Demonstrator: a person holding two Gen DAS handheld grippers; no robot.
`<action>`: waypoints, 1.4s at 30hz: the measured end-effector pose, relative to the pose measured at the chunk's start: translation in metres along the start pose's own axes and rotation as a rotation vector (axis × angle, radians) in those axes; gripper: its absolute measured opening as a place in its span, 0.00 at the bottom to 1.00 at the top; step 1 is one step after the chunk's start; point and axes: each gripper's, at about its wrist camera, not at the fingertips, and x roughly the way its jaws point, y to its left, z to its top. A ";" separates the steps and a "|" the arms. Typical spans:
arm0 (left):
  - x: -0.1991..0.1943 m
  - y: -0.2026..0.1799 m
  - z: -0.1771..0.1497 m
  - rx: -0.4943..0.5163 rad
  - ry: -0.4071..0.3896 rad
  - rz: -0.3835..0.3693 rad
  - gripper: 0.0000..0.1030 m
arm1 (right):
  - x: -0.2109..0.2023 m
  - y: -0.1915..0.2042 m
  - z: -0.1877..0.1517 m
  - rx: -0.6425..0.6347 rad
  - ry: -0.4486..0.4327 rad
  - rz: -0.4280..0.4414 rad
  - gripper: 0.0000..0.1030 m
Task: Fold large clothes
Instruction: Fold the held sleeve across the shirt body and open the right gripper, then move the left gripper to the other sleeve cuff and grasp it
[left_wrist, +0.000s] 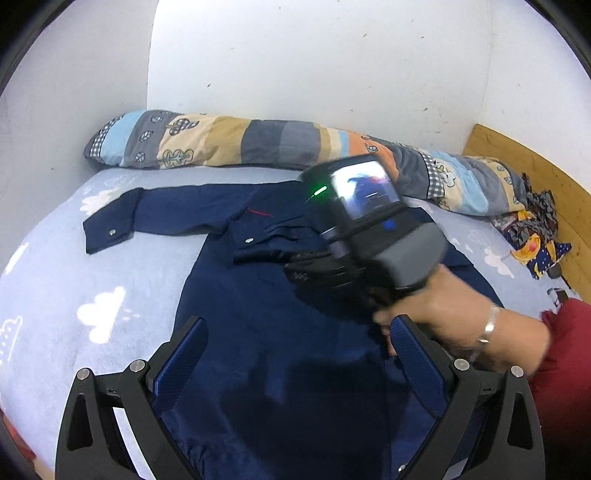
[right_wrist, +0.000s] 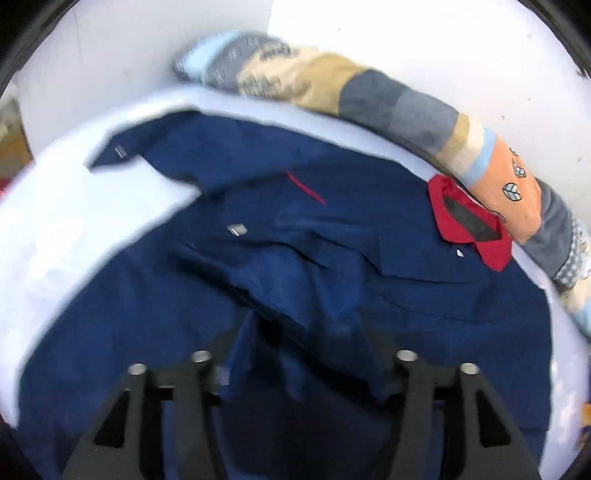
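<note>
Navy jacket lies under wide-spread left tongs; right tongs clench its sleeve.

No readable text, brand or number anywhere; faint marks on the right tongs' black body too blurred to read.

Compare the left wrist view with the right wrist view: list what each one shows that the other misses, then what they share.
Only the left wrist view shows the right gripper from outside, the hand holding it with a bracelet, the wooden board, and the patterned cloth pile.

Only the right wrist view shows the red collar, and navy fabric bunched between its own fingers.

Both show the navy shirt spread on the pale blue sheet, its cuff snaps, the red stitch line, and the patchwork quilt roll.
</note>
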 end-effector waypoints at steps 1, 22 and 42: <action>0.001 0.002 0.001 -0.006 0.002 0.000 0.97 | -0.004 -0.003 -0.002 0.016 -0.009 0.014 0.76; 0.037 -0.012 0.010 -0.019 0.096 0.077 0.97 | -0.070 -0.045 -0.162 0.434 0.356 0.096 0.75; 0.050 -0.005 0.016 0.027 0.104 0.193 0.97 | -0.114 -0.087 -0.132 0.629 0.201 0.132 0.75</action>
